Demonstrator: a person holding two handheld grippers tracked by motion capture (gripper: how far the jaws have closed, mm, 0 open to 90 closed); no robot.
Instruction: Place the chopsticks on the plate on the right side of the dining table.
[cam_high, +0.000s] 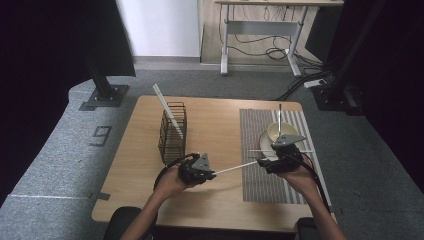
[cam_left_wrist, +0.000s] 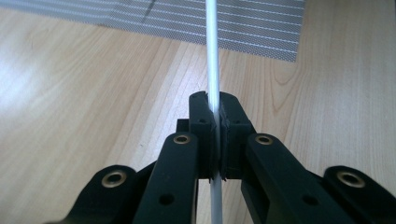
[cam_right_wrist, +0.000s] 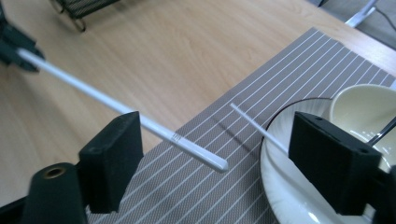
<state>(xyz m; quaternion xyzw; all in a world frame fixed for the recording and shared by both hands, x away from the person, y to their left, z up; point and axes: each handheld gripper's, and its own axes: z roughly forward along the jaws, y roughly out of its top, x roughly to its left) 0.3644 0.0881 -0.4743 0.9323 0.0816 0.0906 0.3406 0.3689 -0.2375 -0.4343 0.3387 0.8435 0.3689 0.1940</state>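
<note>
My left gripper (cam_high: 214, 175) (cam_left_wrist: 214, 100) is shut on one end of a white chopstick (cam_high: 235, 168) (cam_left_wrist: 212, 56) (cam_right_wrist: 140, 121), which it holds level above the table, pointing right. The chopstick's far end lies between the wide-apart jaws of my right gripper (cam_high: 262, 163) (cam_right_wrist: 224, 163), which is open; neither pad touches it. A second white chopstick (cam_high: 260, 150) (cam_right_wrist: 254, 123) rests across the rim of a cream plate (cam_high: 265, 145) (cam_right_wrist: 280, 186). On the plate stands a cream bowl (cam_high: 280, 131) (cam_right_wrist: 359, 102) with a spoon (cam_high: 279, 117) in it.
A striped grey placemat (cam_high: 270, 185) (cam_left_wrist: 187, 23) lies under the plate at the right of the wooden table. A black wire basket (cam_high: 172, 132) stands left of centre with a long white stick (cam_high: 167, 112) leaning out of it.
</note>
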